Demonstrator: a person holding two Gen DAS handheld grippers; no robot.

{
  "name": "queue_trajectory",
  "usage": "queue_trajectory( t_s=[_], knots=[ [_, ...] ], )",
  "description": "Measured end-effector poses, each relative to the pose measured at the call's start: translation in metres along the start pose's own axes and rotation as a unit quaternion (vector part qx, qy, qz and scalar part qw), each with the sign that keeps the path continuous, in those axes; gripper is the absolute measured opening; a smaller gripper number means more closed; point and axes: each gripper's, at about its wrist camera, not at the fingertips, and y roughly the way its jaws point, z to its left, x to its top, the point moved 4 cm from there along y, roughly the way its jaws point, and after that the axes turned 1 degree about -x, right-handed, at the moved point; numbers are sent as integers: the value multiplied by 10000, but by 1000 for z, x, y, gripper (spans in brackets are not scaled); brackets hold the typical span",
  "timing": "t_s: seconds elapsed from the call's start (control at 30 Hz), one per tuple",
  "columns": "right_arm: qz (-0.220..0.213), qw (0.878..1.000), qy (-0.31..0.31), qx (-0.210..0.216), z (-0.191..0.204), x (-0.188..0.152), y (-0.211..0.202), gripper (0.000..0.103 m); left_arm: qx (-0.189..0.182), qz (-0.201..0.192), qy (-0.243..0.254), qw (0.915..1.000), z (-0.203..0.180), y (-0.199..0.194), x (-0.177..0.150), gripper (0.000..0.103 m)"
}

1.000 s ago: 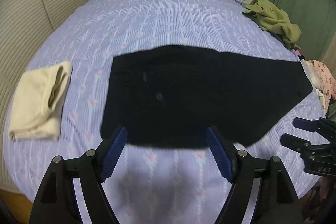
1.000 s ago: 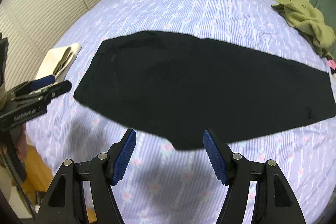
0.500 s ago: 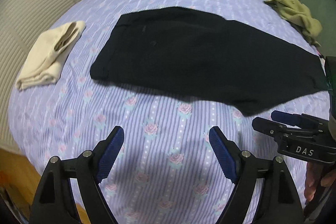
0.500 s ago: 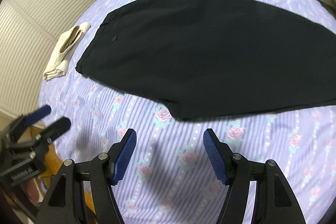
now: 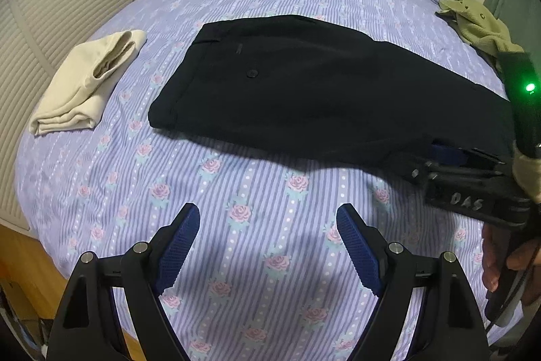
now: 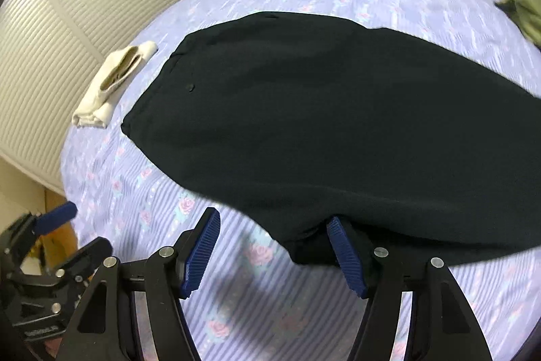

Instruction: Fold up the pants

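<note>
Both tools gape empty, the right tool (image 6: 272,256) now lower, reaching the black pants' (image 6: 338,124) near edge.

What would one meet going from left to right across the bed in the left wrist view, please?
Folded cream garment → black pants → right gripper at the pants' near edge → olive garment, farther back.

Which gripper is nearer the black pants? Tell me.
Right. The right gripper is at the near edge of the black pants, one finger tucked under the cloth. The left gripper hovers over bare bedsheet, short of them.
</note>
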Motion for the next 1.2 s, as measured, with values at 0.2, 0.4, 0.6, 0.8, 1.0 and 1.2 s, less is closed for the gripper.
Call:
queue_trajectory(
  t_s=[0.2,0.4,0.6,0.8,1.0,1.2],
  knots=[
    [505,9987,-69,1,-6,-16,30,56,7,76,118,9999,2,7,4,83],
    [533,9980,289,194,-18,-20,19,20,-88,113,123,9998,3,10,8,83],
    [650,9975,278,93,-7,-37,11,12,-148,180,210,9995,4,13,9,83],
    [1076,9938,234,129,8,-58,26,1,-164,255,436,9986,5,14,9,83],
    [800,9958,435,-23,24,-47,-8,31,-302,254,536,9978,8,10,16,83],
    [191,9909,1216,-537,16,-43,-70,51,-558,83,873,9946,-1,-13,34,83]
  ],
)
